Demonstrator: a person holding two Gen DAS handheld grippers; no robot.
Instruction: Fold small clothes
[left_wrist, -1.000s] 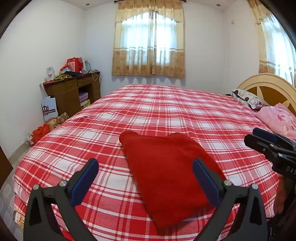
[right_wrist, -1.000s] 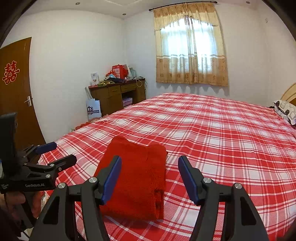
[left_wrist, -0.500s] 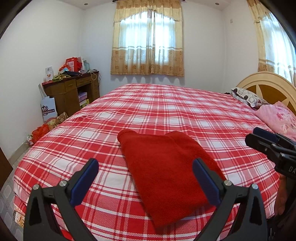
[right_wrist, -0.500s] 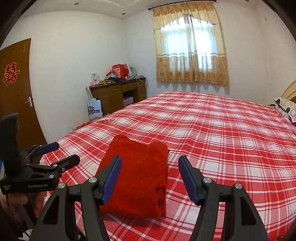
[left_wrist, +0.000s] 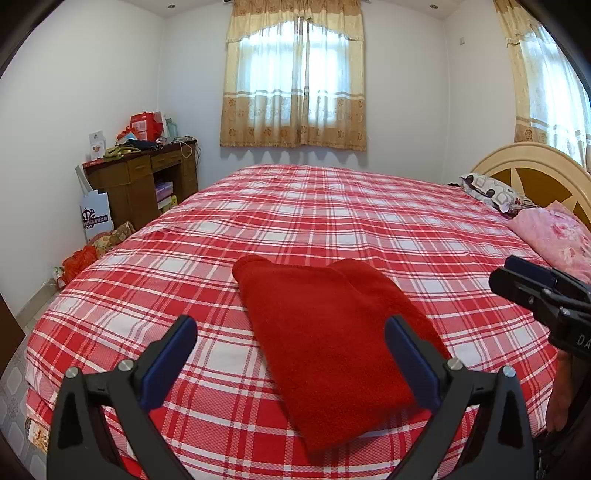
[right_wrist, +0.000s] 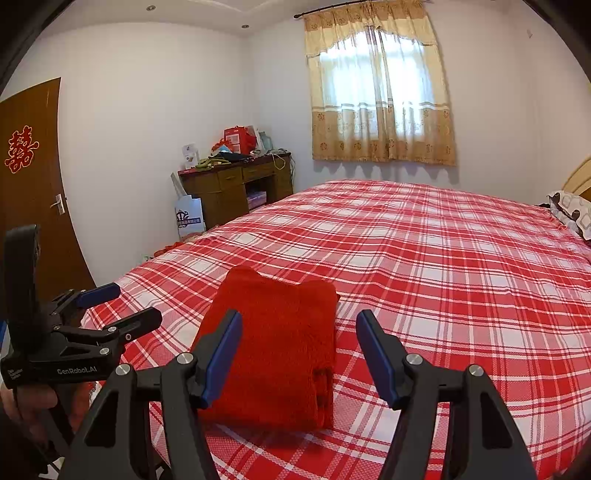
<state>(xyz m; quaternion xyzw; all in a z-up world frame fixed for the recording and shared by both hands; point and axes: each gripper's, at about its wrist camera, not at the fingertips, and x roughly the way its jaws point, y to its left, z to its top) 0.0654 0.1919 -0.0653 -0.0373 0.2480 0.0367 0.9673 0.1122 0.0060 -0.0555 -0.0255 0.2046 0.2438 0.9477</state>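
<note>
A folded red fleece garment (left_wrist: 325, 332) lies flat near the front edge of the bed with the red plaid cover (left_wrist: 332, 221); it also shows in the right wrist view (right_wrist: 277, 347). My left gripper (left_wrist: 291, 332) is open and empty, held above and in front of the garment's near left part. My right gripper (right_wrist: 299, 332) is open and empty, held above the garment's near right edge. Each gripper shows in the other's view: the right one (left_wrist: 517, 277) at the right, the left one (right_wrist: 114, 306) at the left.
A pink floral quilt (left_wrist: 557, 236) and a patterned pillow (left_wrist: 491, 188) lie by the headboard (left_wrist: 535, 173) at the right. A wooden desk (left_wrist: 144, 177) with clutter stands by the left wall, with bags on the floor. A brown door (right_wrist: 33, 192) is at the left.
Both grippers have drifted back slightly and risen a little from the garment. The garment has not moved.
</note>
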